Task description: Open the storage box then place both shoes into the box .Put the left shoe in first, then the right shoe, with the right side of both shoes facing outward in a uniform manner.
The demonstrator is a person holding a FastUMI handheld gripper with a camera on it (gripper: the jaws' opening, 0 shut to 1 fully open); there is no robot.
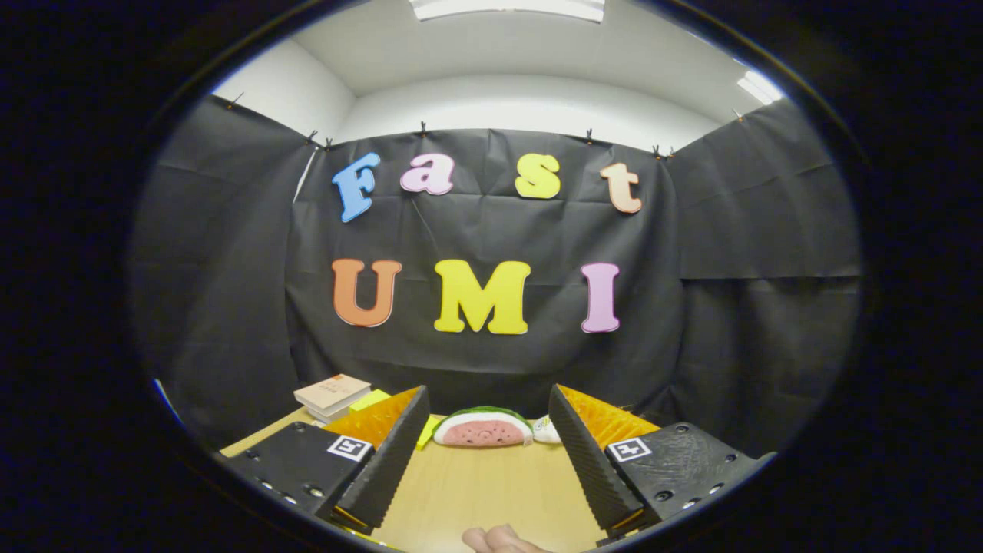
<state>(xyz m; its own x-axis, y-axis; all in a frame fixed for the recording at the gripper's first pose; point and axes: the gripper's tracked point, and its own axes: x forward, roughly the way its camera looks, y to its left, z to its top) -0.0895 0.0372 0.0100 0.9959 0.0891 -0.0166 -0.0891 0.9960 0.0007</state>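
- No storage box or shoe can be made out ahead of the tongs (485, 461), so where they lie cannot be told from here.
- The tongs stand wide apart with nothing between them, above a wooden surface (491, 491).
- Beyond them lies a watermelon-slice toy (482, 428); far left, stacked books (333, 395).
- A fingertip (499, 540) shows at the near edge.
- Which step is in hand stays unsettled; any next move calls for bringing the box into sight.
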